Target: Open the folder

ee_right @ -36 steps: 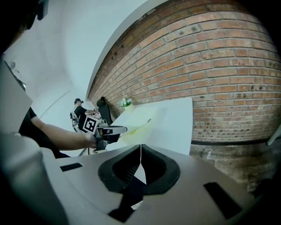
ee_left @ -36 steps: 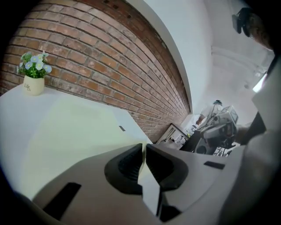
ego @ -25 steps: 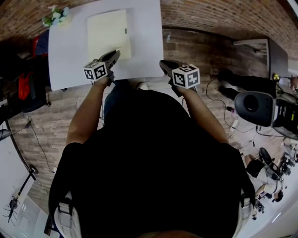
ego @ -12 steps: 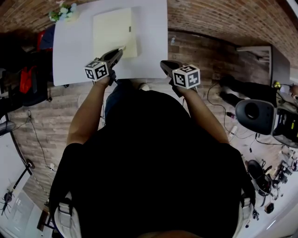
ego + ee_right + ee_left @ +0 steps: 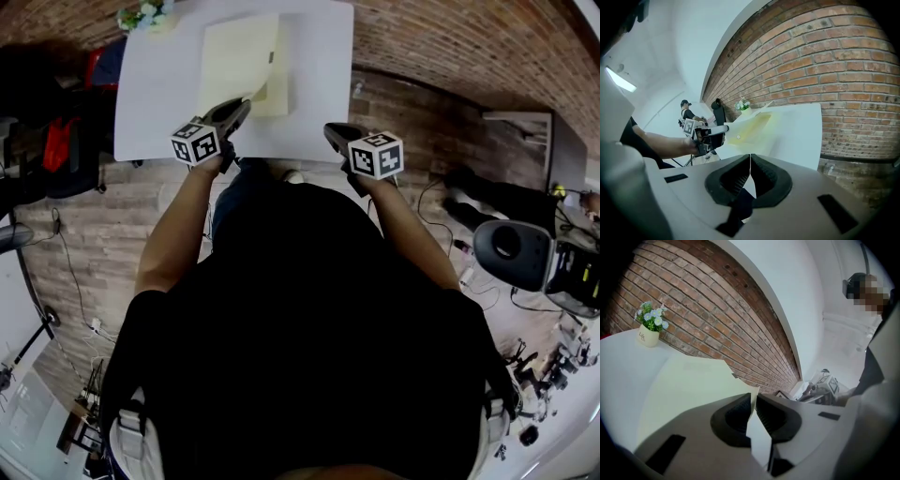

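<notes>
- 2 grippers are in view, 1 in each hand, each carrying 1 marker cube.
- The left gripper (image 5: 242, 105) (image 5: 753, 397) sits left of centre in the upper head view. Its 2 jaws are clamped on 1 corner of the folder's cover (image 5: 265, 82), with the thin sheet pinched between the ribbed pads.
- The right gripper (image 5: 330, 129) (image 5: 750, 159) sits right of centre. Its 2 jaws are pressed together with nothing between them. It hangs over the near part of the table, to the right of the folder and apart from it.
- 1 pale yellow folder (image 5: 239, 52) (image 5: 750, 124) lies on the table at upper centre. The cover's near right corner is lifted, and a strip of the layer below shows along its right and near edges.
- 1 white table (image 5: 319, 94) fills the top of the head view.
- 1 flower pot (image 5: 145, 17) (image 5: 649, 329) stands at the table's upper left corner, apart from the folder.
- Brick floor (image 5: 422, 56) surrounds the table.
</notes>
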